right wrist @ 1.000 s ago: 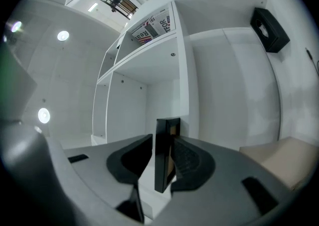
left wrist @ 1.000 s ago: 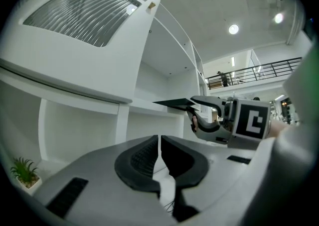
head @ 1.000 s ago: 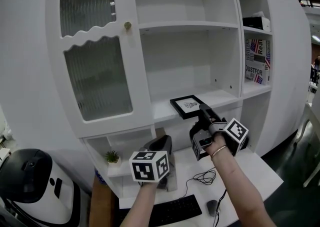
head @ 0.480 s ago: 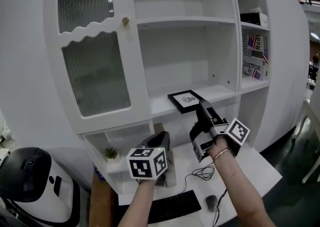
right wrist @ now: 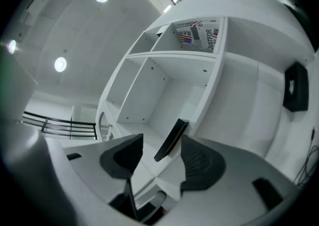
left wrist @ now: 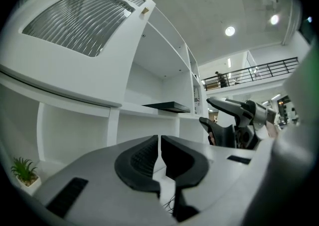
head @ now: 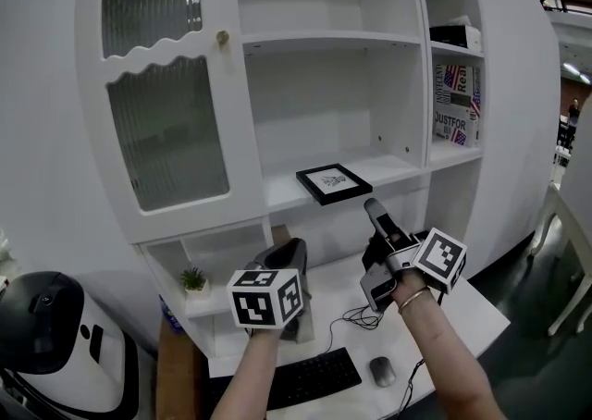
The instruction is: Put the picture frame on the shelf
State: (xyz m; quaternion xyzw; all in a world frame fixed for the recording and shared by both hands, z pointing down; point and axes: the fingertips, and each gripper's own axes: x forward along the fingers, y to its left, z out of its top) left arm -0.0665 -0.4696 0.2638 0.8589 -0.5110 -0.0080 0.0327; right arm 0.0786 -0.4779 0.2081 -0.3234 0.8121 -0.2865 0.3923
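Left gripper low, fingers pressed together; right gripper higher, fingers wide apart, empty.

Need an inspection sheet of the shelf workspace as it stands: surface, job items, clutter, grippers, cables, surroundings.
Surface: white desk, partly bare.
Job's things: picture frame lies flat on the middle shelf, its front corner past the edge.
Clutter: keyboard and mouse on the desk; small plant in a low cubby; books on the right shelf.
Grippers: right gripper open, empty, short of the frame; left gripper fingers together, empty.
Cables: thin black cable looped on the desk.
Surroundings: ribbed-glass cabinet door; black and white machine lower left.
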